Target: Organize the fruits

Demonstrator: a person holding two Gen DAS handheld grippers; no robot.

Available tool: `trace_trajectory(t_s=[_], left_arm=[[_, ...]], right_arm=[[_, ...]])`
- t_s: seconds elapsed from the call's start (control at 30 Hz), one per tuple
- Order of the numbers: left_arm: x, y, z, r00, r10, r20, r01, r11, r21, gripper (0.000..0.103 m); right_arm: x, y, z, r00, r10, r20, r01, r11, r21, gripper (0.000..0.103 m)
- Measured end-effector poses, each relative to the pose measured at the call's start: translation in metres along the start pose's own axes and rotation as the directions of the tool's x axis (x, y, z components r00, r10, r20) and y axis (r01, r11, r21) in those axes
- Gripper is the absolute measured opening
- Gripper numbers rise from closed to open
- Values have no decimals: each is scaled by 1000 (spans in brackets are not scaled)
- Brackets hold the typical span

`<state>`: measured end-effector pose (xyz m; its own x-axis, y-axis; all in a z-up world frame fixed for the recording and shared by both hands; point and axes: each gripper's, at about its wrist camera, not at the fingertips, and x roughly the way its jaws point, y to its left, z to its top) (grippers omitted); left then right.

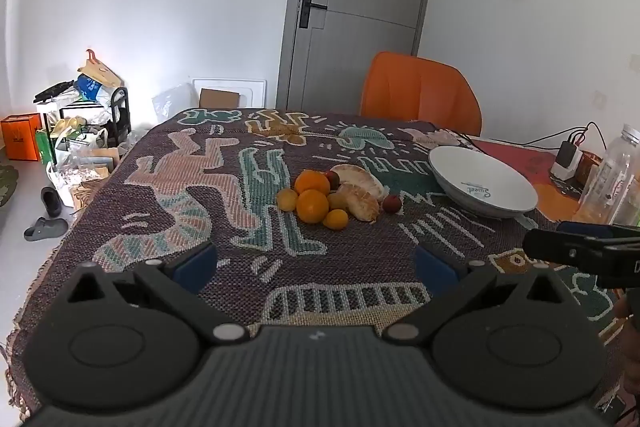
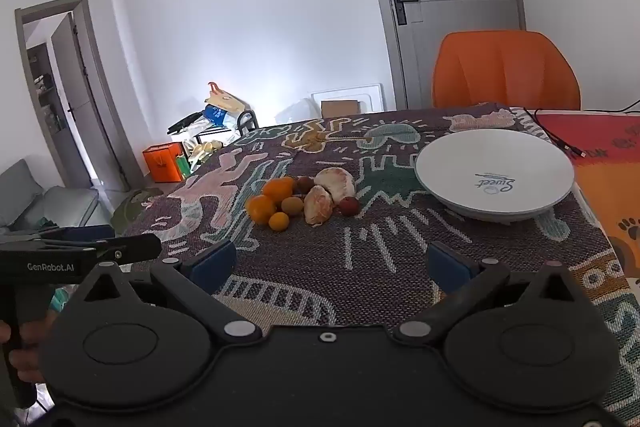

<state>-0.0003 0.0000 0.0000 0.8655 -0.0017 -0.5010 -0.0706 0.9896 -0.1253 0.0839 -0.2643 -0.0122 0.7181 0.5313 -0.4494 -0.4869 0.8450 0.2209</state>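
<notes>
A heap of fruit lies mid-table on the patterned cloth: two oranges (image 1: 312, 205) (image 2: 261, 208), small yellow fruits (image 1: 335, 219) (image 2: 279, 221), peeled pomelo pieces (image 1: 362, 202) (image 2: 318, 204) and a small red fruit (image 1: 392, 203) (image 2: 349, 206). A white bowl (image 1: 482, 185) (image 2: 494, 171) stands empty to the right of the heap. My left gripper (image 1: 316, 265) is open and empty, above the cloth short of the fruit. My right gripper (image 2: 330, 263) is open and empty, also short of the fruit; it shows in the left wrist view (image 1: 580, 251).
An orange chair (image 1: 420, 89) (image 2: 506, 69) stands behind the table's far edge. A clear bottle (image 1: 612, 175), a charger and cables (image 1: 568, 151) sit at the right side. Bags and boxes (image 1: 80, 131) clutter the floor at the left.
</notes>
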Motion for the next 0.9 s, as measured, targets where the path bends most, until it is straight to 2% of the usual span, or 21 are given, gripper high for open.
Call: trace_trajectory(t_s=[0.9], left_arm=[[3,-4,-4,1000,-2,0,2,1000,17,103]], right_arm=[[0,-1,-1,1000,-11,-1,11,1000,-6,103]])
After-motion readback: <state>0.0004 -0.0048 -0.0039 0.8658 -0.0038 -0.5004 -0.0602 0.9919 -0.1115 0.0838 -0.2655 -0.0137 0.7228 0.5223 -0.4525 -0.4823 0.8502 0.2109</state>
